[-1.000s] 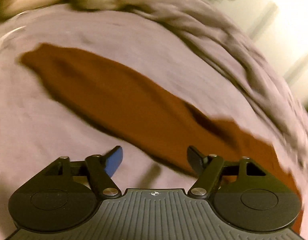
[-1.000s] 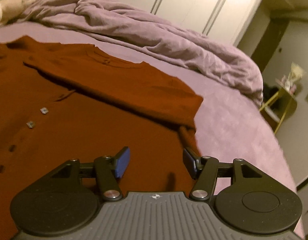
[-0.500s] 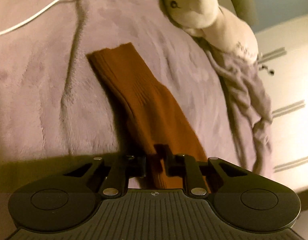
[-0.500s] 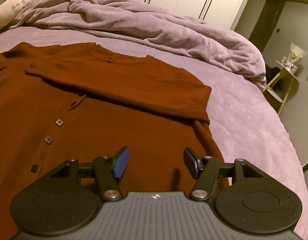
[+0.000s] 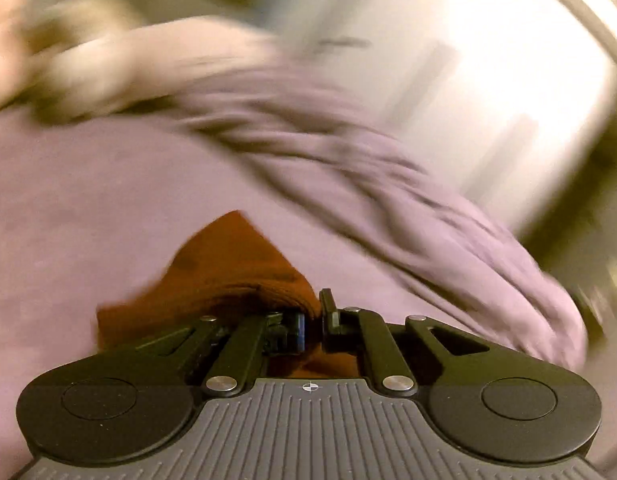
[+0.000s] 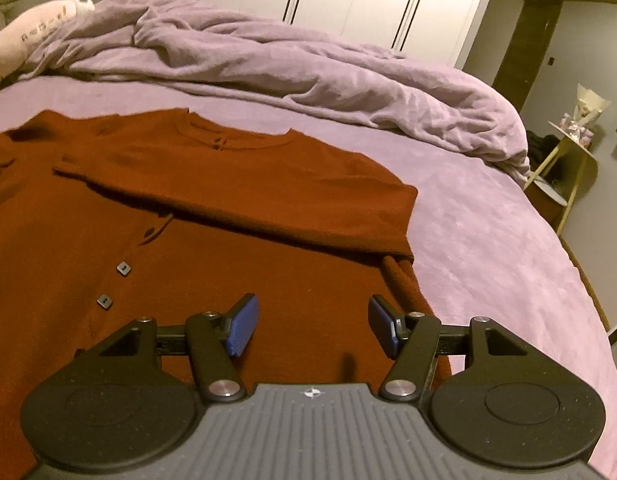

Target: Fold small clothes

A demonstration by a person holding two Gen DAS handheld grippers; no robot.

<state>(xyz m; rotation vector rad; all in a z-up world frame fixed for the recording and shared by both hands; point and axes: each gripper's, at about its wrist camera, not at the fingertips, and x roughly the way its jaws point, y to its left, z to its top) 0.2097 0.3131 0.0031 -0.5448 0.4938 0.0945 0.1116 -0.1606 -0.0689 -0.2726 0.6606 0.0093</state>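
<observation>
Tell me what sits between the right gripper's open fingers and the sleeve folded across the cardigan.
In the right wrist view, only the flat rust cardigan front lies between the right gripper and the folded sleeve; nothing else rests there.

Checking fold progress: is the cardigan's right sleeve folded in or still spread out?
Folded in. The sleeve lies across the cardigan chest, cuff near the buttons, in the right wrist view.

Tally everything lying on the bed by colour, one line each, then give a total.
Rust-brown: 1, the buttoned knit cardigan, one sleeve pinched in the left gripper.
Lilac: 1, the crumpled plush blanket.
Cream: 1, the printed plush pillow.
Total: 3.
</observation>
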